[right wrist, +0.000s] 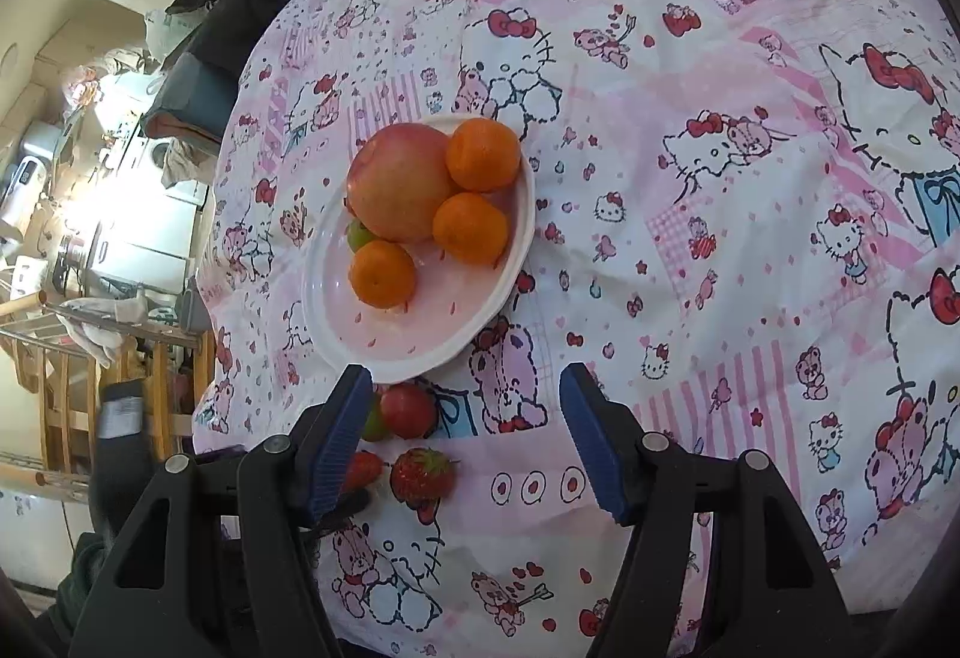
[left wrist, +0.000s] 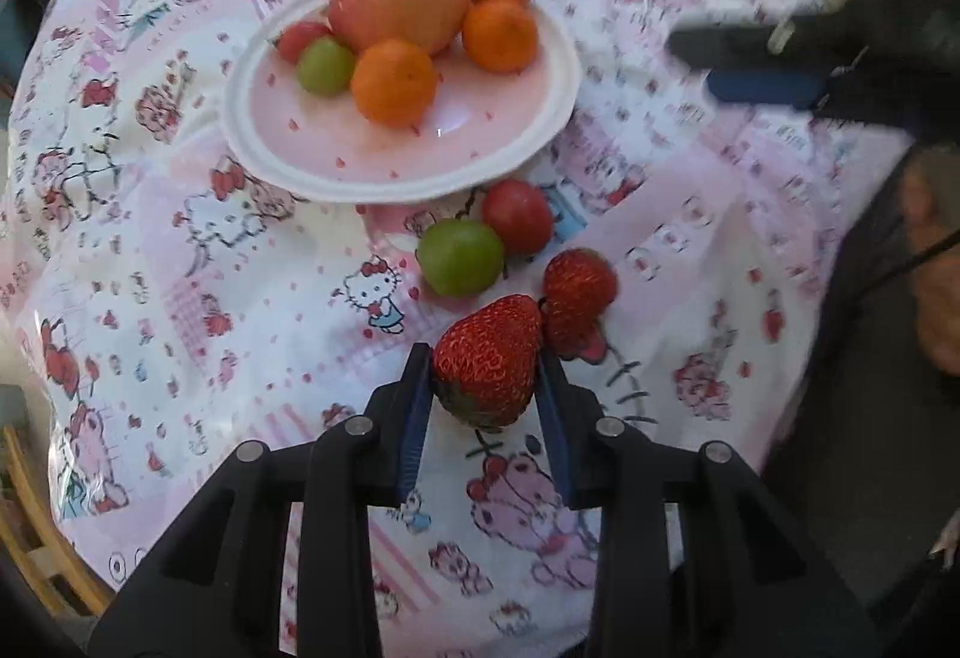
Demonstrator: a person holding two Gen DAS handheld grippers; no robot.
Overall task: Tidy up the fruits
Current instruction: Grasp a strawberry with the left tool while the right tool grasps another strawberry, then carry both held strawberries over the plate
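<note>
A pink plate (left wrist: 372, 141) holds an apple (left wrist: 399, 0), three oranges (left wrist: 393, 81), a small red fruit (left wrist: 300, 38) and a small green fruit (left wrist: 324, 65). My left gripper (left wrist: 487, 358) is shut on a strawberry (left wrist: 487, 358) just above the cloth. A second strawberry (left wrist: 579, 292), a green fruit (left wrist: 459, 256) and a red fruit (left wrist: 517, 215) lie on the cloth beyond it. My right gripper (right wrist: 468, 388) is open and empty, hovering near the plate (right wrist: 408, 334); the loose strawberry (right wrist: 422, 473) and red fruit (right wrist: 409, 409) show between its fingers.
A pink Hello Kitty cloth (right wrist: 720, 178) covers the round table. The right gripper's fingers (left wrist: 762, 84) show at the upper right of the left wrist view. Wooden chairs (right wrist: 78, 388) and kitchen clutter stand to the left of the table.
</note>
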